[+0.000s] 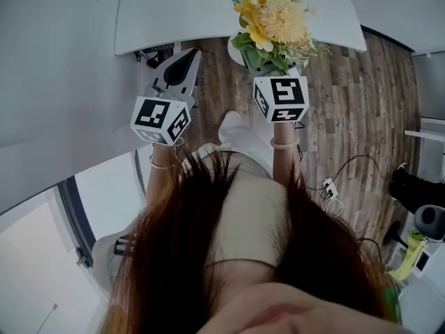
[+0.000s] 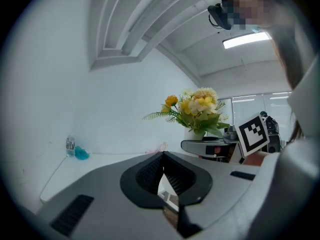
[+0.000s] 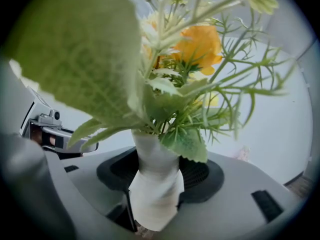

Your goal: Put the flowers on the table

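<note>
A bunch of yellow, orange and cream flowers (image 1: 272, 21) with green leaves stands in a narrow white vase (image 3: 154, 184). My right gripper (image 3: 155, 196) is shut on that vase, low on its body. In the head view the flowers hang over the front edge of the white table (image 1: 174, 12), and they hide the right gripper's (image 1: 263, 65) jaws. My left gripper (image 1: 186, 56) is to the left of them, near the table edge, shut and empty. In the left gripper view its pads (image 2: 150, 171) meet at the tips, with the flowers (image 2: 198, 109) beyond on the right.
A small bottle (image 2: 70, 145) and a blue object (image 2: 82, 154) sit at the table's far left corner. Wooden floor (image 1: 348, 117) lies below with cables and a power strip (image 1: 330, 188). Dark gear (image 1: 417, 190) stands at the right. A white wall is behind the table.
</note>
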{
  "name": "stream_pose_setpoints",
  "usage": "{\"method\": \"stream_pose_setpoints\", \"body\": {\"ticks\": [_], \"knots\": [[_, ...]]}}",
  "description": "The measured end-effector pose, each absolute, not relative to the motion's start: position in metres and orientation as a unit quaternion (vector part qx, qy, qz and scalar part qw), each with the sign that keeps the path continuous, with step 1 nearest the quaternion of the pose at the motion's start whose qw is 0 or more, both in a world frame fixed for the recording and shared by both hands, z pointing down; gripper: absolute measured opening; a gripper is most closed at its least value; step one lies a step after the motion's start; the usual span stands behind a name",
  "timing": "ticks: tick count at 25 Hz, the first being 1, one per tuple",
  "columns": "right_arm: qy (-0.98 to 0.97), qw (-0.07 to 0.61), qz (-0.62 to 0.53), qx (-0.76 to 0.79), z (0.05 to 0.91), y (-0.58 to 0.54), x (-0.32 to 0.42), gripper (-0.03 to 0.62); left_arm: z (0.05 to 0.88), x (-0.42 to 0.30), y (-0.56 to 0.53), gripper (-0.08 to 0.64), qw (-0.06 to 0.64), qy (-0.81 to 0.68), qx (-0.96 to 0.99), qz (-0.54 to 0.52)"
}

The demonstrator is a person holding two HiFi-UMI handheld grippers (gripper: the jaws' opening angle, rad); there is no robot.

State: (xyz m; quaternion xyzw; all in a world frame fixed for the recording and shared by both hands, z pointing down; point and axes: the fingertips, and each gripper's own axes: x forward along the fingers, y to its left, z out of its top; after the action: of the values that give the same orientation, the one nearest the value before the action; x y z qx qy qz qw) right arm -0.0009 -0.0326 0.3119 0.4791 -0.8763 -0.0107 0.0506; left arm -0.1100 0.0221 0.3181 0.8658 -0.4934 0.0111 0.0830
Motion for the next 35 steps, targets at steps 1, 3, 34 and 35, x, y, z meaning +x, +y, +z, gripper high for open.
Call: {"method": "stream_pose_setpoints", "body": {"ticks": [1,3,34,35], "knots": [[-0.877,0.051,-0.009,0.478,0.313,-0.039,-0.001,0.258,0.318,-0.110,0.016,0.003,0.083,-0.495,0.865,0.012],[-0.877,0.050,-0.008,0.478,0.313,-0.049,0.002,0.258,0.316,-0.107,0.007,0.003,0.083,-0.497,0.864,0.013],[-0.894,0.049,0.008,0.446,0.336,-0.150,0.036,0.258,0.332,-0.080,-0.070,0.003,0.098,-0.546,0.832,0.029],[-0.893,0.051,0.007,0.446,0.336,-0.150,0.036,0.258,0.332,-0.080,-0.070,0.003,0.098,-0.546,0.832,0.029]]}}
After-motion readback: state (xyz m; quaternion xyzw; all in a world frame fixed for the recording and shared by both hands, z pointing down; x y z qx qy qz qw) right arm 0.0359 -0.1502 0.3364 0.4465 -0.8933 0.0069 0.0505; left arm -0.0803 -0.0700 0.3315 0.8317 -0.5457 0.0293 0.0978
